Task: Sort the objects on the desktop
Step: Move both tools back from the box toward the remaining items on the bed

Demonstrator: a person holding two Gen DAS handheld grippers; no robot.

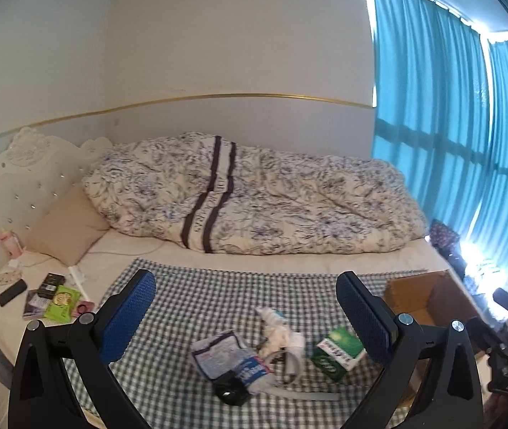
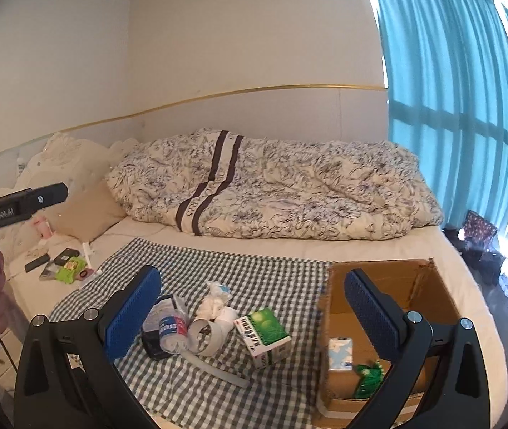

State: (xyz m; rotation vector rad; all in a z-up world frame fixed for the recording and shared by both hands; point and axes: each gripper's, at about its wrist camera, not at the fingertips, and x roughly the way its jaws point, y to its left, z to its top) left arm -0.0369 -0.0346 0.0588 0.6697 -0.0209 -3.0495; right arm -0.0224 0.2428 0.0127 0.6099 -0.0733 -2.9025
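The green box [image 2: 266, 336] lies on the checked cloth [image 2: 218, 261] near its right edge, beside the cardboard carton [image 2: 429, 286]. It looks light and stiff; grip its long sides. Left gripper [image 1: 245, 316] and right gripper [image 2: 252, 316] gape empty.

Bare checked cloth [image 2: 261, 268] at 12 o'clock of the clutter, passable. Green box [image 2: 264, 336] at 3 o'clock, just beside cardboard box [image 2: 379, 271] wall (narrow gap). Box top open. Duvet [image 2: 289, 193] blocking far side.
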